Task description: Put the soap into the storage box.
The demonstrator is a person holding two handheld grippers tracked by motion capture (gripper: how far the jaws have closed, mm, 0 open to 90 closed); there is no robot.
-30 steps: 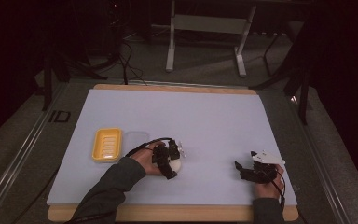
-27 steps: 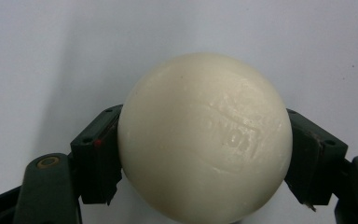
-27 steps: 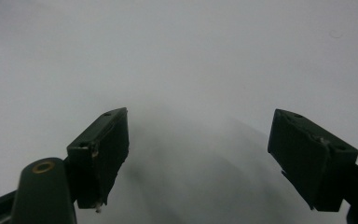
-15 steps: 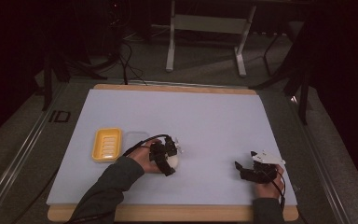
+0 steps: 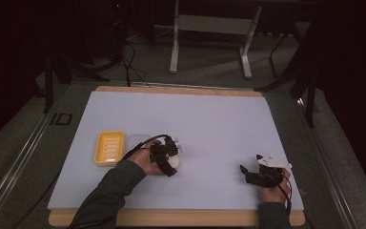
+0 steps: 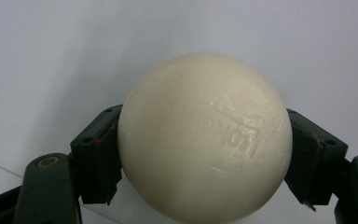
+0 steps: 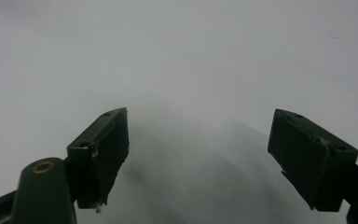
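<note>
Dim room beyond the table, dark floor with cables and a pale metal stand [image 5: 213,28] at the far side. High view: wooden table [image 5: 181,218] covered by a white sheet [image 5: 209,119]. Yellow soap dish [image 5: 109,147], ribbed inside, lies on the sheet left of centre, nothing in it. Just to its right the left gripper [image 5: 171,160], held by the person's left hand [image 5: 145,160] in a dark green sleeve, has its jaws around a cream-white soap bar [image 5: 174,162], low on the sheet. Black cable loops from the gripper toward the dish. Right gripper [image 5: 249,172] sits near the sheet's front right, well apart from the soap, held by the right hand [image 5: 272,191]; grey three-cornered plate on top; jaws point left and stand spread.

Left gripper view: rounded cream soap bar [image 6: 205,140] between the two black jaws, each pad pressed against its side, left and right. Faint embossed lettering on its face, not readable. White sheet [image 6: 51,56] behind. Thin clear edge at lower left, cannot tell what it is.

Right gripper view: right gripper [image 7: 198,154] with jaws wide apart, nothing between them. Bare sheet [image 7: 177,51] ahead, a soft shadow on it between the jaws.
</note>
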